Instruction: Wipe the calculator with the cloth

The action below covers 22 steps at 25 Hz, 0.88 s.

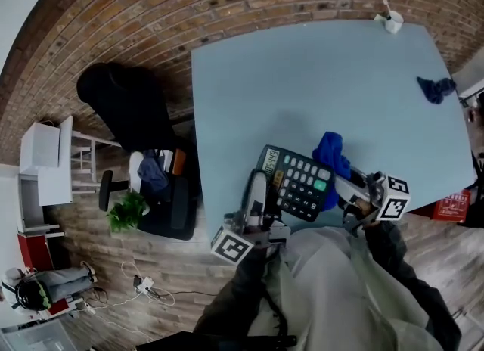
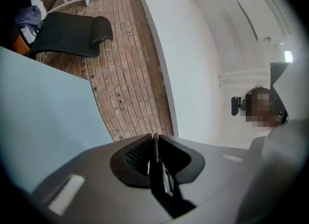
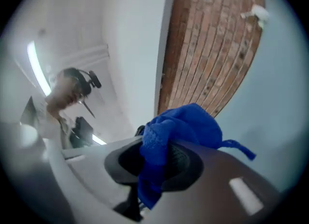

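Left gripper (image 2: 154, 143): fingers pressed together on the calculator's (image 1: 299, 183) left edge, tilted a little upward.
Right gripper (image 3: 153, 158): fingers pinched on the blue cloth (image 3: 183, 126), at the calculator's right side.

Soft, even light fills all views; in the right gripper view a ceiling strip (image 3: 35, 63) glares up and left of the fingers (image 3: 231, 172), and the room left of them is smeared; the left gripper view is sharper past its fingers (image 2: 82, 175). Every frame bows and darkens at its rim; the table (image 1: 302, 92) ahead of the fingers carries only faint shadow.
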Each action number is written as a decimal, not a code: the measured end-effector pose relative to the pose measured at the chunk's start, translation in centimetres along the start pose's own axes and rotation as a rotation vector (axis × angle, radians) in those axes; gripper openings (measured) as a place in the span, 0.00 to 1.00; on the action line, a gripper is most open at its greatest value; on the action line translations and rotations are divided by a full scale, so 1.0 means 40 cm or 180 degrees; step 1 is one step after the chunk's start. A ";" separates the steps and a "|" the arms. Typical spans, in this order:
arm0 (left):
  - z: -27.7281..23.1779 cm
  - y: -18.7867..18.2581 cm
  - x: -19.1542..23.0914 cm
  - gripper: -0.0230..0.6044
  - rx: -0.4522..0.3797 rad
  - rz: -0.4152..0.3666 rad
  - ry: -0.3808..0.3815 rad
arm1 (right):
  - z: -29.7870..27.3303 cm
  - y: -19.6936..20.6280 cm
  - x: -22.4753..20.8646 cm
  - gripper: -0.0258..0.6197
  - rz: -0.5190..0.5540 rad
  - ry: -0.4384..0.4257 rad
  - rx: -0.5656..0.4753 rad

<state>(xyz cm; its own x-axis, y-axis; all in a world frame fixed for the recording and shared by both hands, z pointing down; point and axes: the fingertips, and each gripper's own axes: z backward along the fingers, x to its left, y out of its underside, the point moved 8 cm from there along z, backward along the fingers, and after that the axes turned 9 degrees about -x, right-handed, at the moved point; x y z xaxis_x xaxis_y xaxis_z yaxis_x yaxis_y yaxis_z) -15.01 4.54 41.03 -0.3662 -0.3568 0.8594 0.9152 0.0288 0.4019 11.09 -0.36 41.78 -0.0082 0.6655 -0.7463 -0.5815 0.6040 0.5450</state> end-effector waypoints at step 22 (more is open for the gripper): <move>-0.017 0.029 -0.027 0.12 -0.0215 0.0793 0.0358 | -0.124 0.098 -0.039 0.15 -0.1763 -0.1018 -0.0450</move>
<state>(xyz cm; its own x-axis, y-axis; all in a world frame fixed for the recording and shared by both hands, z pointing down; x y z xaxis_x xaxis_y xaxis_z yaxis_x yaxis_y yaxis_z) -13.44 4.32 40.36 -0.1111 -0.4481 0.8871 0.9852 0.0677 0.1576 4.80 -1.22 43.20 0.5531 0.3832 -0.7398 -0.5317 0.8460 0.0407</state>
